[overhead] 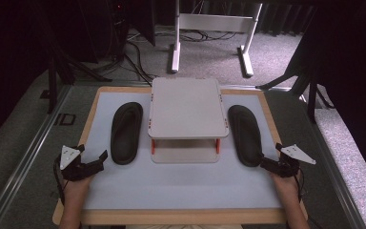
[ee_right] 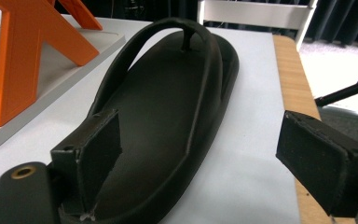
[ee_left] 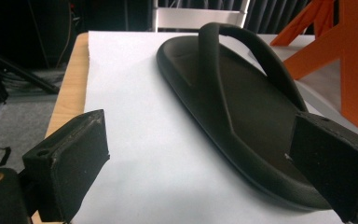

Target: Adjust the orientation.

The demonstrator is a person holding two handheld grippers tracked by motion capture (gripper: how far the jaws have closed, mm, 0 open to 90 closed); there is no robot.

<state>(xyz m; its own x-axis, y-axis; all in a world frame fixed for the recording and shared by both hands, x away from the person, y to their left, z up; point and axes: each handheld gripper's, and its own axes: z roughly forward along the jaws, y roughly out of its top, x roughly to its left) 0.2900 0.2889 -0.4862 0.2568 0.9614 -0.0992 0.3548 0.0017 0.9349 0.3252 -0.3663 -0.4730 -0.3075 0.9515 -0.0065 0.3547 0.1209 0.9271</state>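
Two black flip-flops lie toe-away on a white mat [overhead: 181,186]. The left flip-flop [overhead: 126,132] [ee_left: 242,112] and the right flip-flop [overhead: 245,135] [ee_right: 168,107] flank a small rack [overhead: 187,107] with white shelves and orange legs. My left gripper [overhead: 94,152] [ee_left: 200,135] is open just short of the left flip-flop's heel, with its right jaw beside the heel rim. My right gripper [overhead: 270,153] [ee_right: 200,140] is open at the right flip-flop's heel. One of its jaws stands over the heel and the other out past the sole's outer edge. Neither gripper holds anything.
The mat lies on a wood-edged table [overhead: 181,217]. The rack's orange legs [ee_left: 349,60] [ee_right: 23,51] stand close beside each flip-flop's inner side. Beyond the table, a white desk frame [overhead: 209,28], cables and dark stand legs sit on grey carpet.
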